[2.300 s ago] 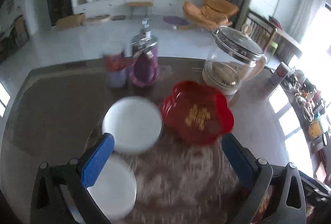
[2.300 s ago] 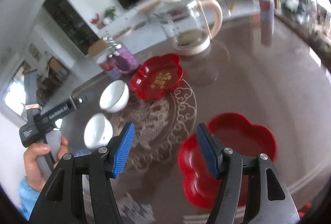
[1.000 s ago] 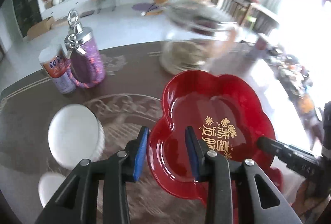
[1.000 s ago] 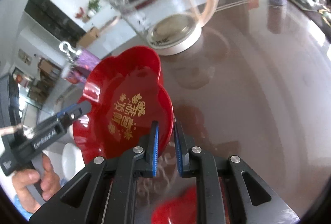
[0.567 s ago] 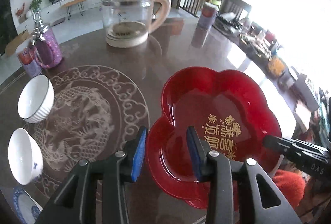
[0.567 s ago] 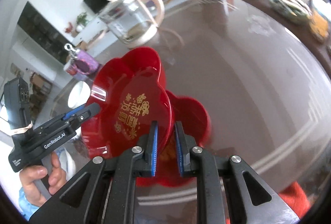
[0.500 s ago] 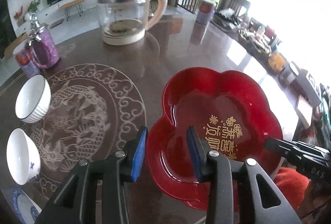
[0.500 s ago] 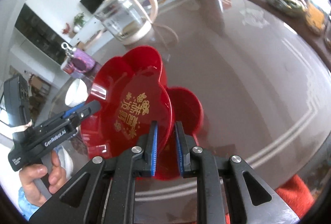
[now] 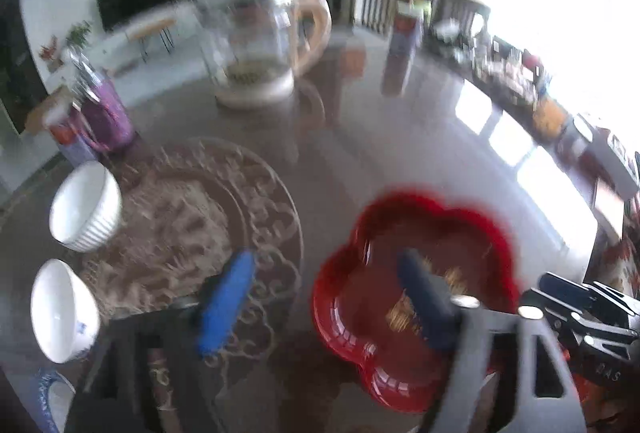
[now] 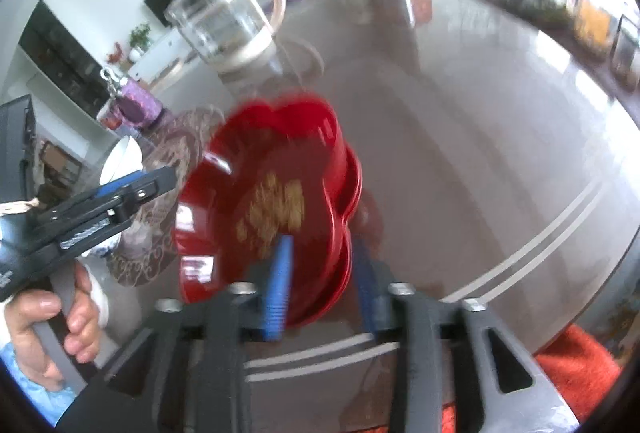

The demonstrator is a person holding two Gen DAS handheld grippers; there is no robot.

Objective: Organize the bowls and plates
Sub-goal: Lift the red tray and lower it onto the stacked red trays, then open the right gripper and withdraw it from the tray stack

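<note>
A red flower-shaped plate [image 9: 416, 233] with gold writing lies on top of a second red plate, whose rim [image 10: 355, 189] shows under it. My left gripper [image 9: 324, 297] straddles the plate's left rim. Its jaws are opening and its pads stand clear of the plate. My right gripper [image 10: 322, 283] straddles the near rim of the top plate [image 10: 272, 201], jaws opening, pads off it. Two white bowls [image 9: 86, 207] [image 9: 64, 309] stand at the table's left. The left gripper [image 10: 120, 193] also shows in the right wrist view, with a hand [image 10: 52, 321] on its grip.
A glass kettle [image 9: 256, 45], a purple bottle [image 9: 104, 113] and a tall can [image 9: 406, 33] stand at the far side of the brown table [image 9: 360, 137]. A blue-patterned dish [image 9: 52, 393] peeks in at the lower left. The table edge [image 10: 520, 253] runs close behind the plates.
Both grippers held the red plate by its rim and carried it over the second red plate. Now both have opened and the plate rests on the other.
</note>
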